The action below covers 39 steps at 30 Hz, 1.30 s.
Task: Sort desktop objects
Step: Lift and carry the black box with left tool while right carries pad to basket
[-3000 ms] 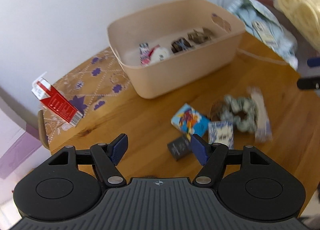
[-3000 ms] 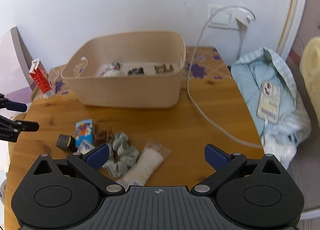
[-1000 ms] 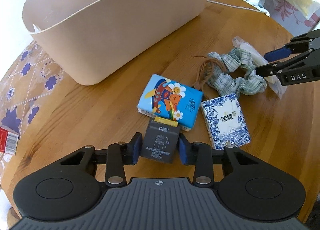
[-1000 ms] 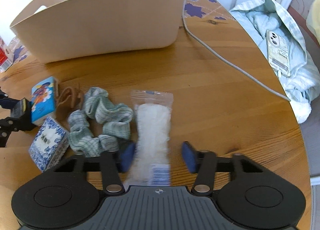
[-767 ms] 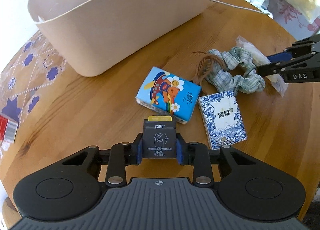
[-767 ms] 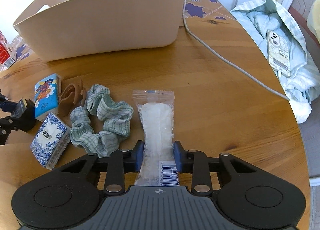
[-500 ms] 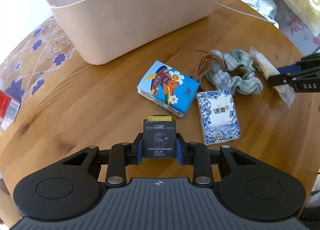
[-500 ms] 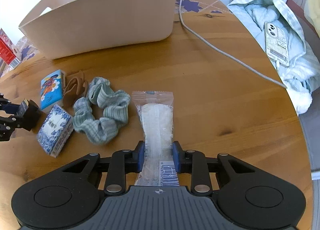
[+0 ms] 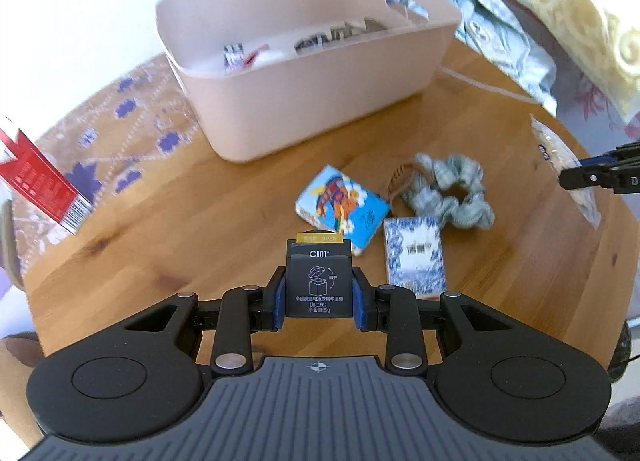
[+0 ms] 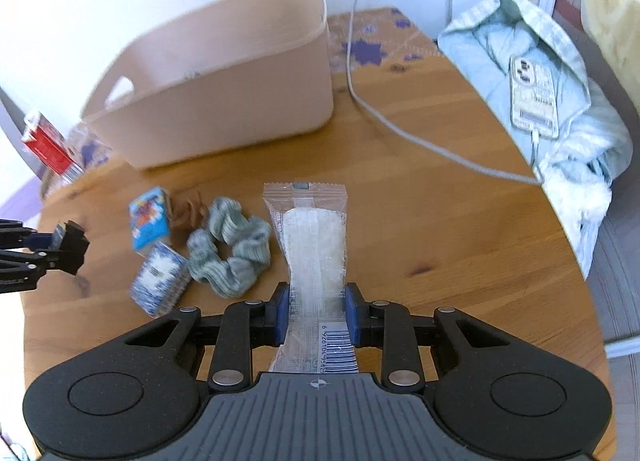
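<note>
My left gripper (image 9: 319, 295) is shut on a small black box (image 9: 319, 277) and holds it above the wooden table. My right gripper (image 10: 316, 315) is shut on a clear plastic packet (image 10: 312, 245) with white contents, lifted off the table. A beige bin (image 9: 304, 57) with several small items inside stands at the back. On the table lie a colourful blue tissue pack (image 9: 342, 203), a blue-and-white patterned pack (image 9: 414, 257), a brown hair clip (image 9: 398, 179) and a green-checked scrunchie (image 9: 452, 191). The right gripper shows at the right edge of the left wrist view (image 9: 600, 177).
A red carton (image 9: 36, 181) stands at the left on a flowered cloth. A grey cable (image 10: 400, 125) crosses the table to a phone (image 10: 534, 95) lying on a pale blue garment at the right. The round table's edge (image 10: 576, 245) curves close on the right.
Both grippers have risen and pulled back from the table with their objects. The bin's inside has come into the left wrist view. The items on the table have not moved.
</note>
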### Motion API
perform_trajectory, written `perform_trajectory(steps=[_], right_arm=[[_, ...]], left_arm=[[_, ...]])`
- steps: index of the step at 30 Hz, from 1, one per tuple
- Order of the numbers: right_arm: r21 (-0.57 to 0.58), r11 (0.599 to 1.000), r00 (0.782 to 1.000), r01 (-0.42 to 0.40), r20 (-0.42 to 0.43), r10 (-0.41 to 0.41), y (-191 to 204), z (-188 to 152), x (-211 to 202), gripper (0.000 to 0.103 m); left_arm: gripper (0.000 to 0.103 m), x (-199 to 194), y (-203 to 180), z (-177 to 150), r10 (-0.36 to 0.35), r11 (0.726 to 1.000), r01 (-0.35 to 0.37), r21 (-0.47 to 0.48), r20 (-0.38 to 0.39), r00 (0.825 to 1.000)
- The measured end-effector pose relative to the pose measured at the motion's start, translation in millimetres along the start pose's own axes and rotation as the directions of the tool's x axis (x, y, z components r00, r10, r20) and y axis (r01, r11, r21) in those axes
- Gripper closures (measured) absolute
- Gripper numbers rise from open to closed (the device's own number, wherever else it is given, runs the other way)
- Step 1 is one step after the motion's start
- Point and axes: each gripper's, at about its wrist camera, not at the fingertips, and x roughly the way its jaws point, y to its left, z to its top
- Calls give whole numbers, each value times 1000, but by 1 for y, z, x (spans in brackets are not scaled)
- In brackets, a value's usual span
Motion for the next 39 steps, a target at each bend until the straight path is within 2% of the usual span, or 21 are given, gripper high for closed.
perform_trajectory(steps=[10,20,31,39], right_arm=[[-66,996,992,-51,114,58,-1,38,-44,77],[-120,986,969,-114,204,137,-2,86,-62,77],[-221,964,939,-145,275,205,19,156,-50,77],[-285,944,933,-168,264,246,43,195,-16,77]], left_arm=[[71,-46,8,43,20,1000,-22,21,114,993],[71,-58,4,99,44,999,-49,23,201,979],[71,-41,6,162,84,996,-76,-40,254,964],[71,-11,9,189,170,978,-136,-155,227,959]])
